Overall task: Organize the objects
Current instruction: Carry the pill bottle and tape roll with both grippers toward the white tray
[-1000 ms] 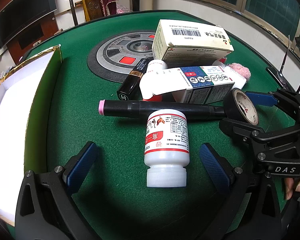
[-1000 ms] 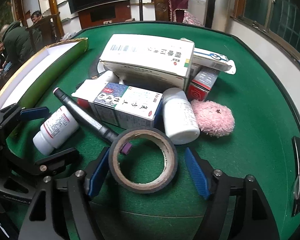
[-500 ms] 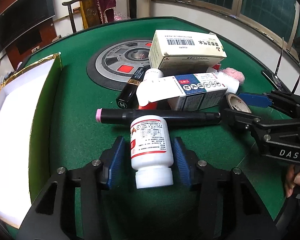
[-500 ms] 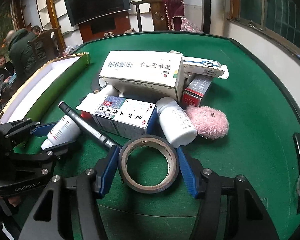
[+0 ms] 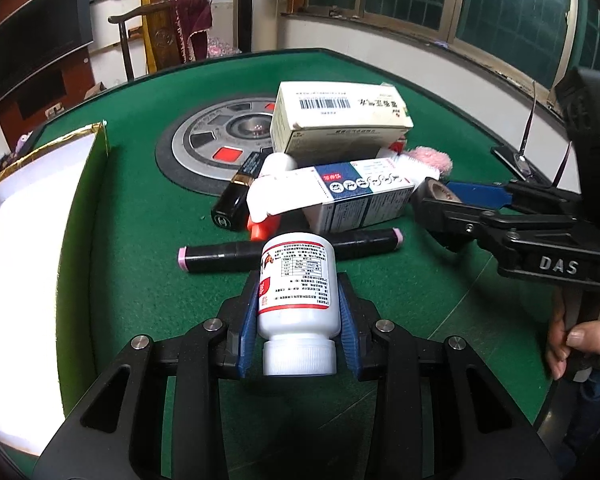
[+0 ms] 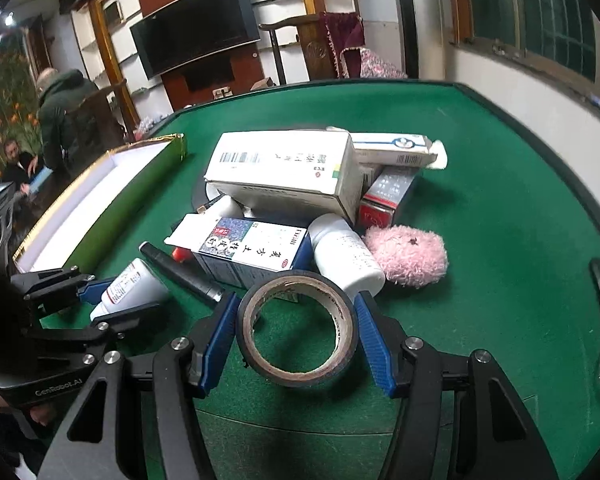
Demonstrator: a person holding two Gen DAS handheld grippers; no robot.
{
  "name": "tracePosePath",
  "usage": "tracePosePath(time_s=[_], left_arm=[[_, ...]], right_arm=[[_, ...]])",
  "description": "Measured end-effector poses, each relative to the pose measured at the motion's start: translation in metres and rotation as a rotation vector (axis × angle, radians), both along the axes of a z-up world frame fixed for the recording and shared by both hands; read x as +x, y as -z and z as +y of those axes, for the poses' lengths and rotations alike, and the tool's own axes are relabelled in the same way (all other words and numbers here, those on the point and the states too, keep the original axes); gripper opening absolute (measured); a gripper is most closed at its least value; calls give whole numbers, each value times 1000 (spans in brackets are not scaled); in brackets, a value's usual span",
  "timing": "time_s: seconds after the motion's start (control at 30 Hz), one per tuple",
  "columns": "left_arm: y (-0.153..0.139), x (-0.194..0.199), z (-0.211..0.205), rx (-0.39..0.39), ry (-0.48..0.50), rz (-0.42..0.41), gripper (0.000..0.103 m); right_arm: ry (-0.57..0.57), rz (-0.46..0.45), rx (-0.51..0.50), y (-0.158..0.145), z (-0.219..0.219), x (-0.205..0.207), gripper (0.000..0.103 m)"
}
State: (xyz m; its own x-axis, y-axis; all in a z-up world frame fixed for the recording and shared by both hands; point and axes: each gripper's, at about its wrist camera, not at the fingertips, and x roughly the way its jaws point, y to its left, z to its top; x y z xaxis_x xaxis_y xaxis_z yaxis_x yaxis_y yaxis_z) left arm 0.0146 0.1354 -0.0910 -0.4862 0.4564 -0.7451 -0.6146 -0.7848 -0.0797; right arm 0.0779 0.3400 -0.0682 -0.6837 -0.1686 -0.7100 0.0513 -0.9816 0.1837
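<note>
Both our jaws have just closed: left gripper clamps the bottle, lifted off the table; right gripper clamps the tape, raised

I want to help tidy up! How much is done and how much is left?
Nothing shows in the open box yet. In hand: the left tongs squeeze a white pill bottle, and the right tongs squeeze a tape roll. Left: the medicine boxes, black marker and pink fluffy ball still piled on the table.
</note>
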Motion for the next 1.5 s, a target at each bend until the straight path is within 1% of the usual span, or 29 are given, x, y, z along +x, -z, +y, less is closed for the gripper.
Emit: tracePosePath(time_s=[0.13, 0.23, 0.4, 0.53, 0.87, 1.17, 1.5], left_arm=[[-8, -1, -7, 29, -10, 11, 35], [-16, -4, -15, 67, -15, 6, 35], [-33, -7, -31, 116, -37, 25, 35], [-39, -13, -43, 135, -59, 25, 35], [-41, -22, -57, 152, -86, 7, 35], [-42, -31, -71, 172, -118, -10, 35], [-32, -46, -84, 146, -154, -36, 35]], right_arm=[[10, 2, -15, -2, 2, -2, 59], [18, 7, -16, -4, 3, -2, 59], [35, 20, -30, -8, 6, 2, 59], [34, 16, -49, -11, -2, 8, 59], [-5, 1, -12, -18, -41, 7, 59], [-62, -9, 1, -28, -72, 1, 59], [-120, -39, 0, -33, -102, -25, 59]])
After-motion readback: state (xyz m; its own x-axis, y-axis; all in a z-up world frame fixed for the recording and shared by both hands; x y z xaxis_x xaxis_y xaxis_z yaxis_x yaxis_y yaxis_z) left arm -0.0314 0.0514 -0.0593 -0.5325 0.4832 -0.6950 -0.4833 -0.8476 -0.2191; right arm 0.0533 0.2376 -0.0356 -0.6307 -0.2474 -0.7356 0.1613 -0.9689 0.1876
